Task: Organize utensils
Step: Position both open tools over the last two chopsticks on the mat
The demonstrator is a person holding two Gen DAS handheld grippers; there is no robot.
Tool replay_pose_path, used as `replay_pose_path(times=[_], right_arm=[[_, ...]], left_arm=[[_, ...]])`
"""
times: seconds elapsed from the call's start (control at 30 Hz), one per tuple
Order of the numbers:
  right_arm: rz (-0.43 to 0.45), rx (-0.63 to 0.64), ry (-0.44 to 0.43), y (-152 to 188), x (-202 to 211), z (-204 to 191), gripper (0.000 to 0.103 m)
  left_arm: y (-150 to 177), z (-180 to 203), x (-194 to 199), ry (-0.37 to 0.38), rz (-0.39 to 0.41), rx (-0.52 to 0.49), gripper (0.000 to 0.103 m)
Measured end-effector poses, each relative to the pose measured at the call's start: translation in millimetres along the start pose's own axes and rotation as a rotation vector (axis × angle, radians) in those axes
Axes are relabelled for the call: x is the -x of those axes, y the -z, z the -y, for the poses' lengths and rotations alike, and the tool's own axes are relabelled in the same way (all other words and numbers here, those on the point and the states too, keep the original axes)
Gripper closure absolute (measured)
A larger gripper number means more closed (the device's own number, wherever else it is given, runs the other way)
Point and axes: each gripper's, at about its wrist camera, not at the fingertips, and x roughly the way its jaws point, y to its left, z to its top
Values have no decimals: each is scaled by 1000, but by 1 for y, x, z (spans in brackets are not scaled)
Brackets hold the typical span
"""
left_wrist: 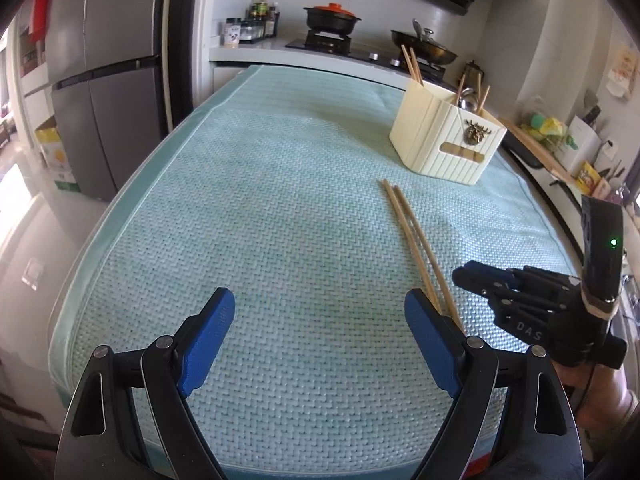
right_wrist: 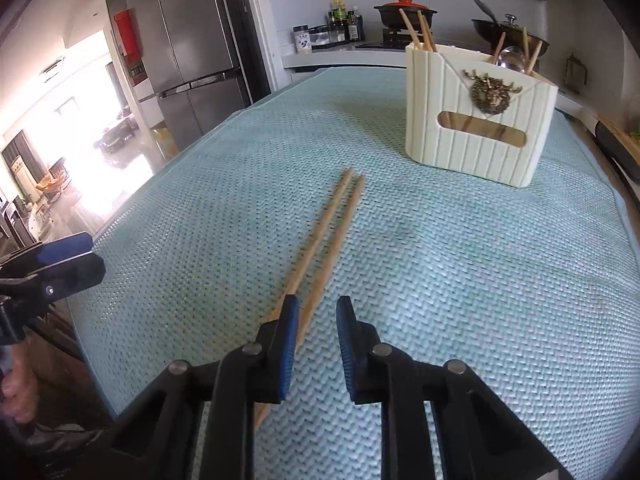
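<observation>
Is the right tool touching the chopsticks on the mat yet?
Cannot tell. In the right wrist view the right tool is narrowed around the near ends of the chopsticks, but its fingers hide any contact.

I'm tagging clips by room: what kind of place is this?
A home kitchen, most likely: a gas stove with a pot, a tall refrigerator, and a utensil holder with chopsticks.

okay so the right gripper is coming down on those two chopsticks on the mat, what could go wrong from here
1. The right gripper sits over the near ends of the chopsticks, jaws narrowed but not pressing; it may catch only one stick.
2. Gripped so near the end, the sticks could droop or swing.
3. The utensil holder already holds chopsticks and a spoon; new ones may snag going in.
</observation>
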Motion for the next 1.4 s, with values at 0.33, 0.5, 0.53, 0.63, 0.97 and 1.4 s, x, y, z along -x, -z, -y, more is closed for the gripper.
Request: replay_pose_path(times=[0.33, 0.5, 0.53, 0.63, 0.97, 1.4], right_arm=[[-52, -34, 127, 11, -14, 0, 96], [-39, -171, 241, 34, 12, 39, 96], [-37, -190, 265, 40, 18, 45, 96], [-40, -230, 304, 53, 33, 60, 95], [-2, -291, 300, 65, 62, 85, 74], [-19, -199, 266, 55, 50, 63, 61]], left_arm=[[1, 6, -9, -1, -19, -15, 15], [2, 13, -11, 8, -24, -34, 15], [2, 15, -12, 10, -26, -37, 15], [2, 21, -16, 18, -37, -49, 15], [-2, 38, -26, 48, -60, -79, 15], [-4, 38, -35, 51, -80, -64, 15]])
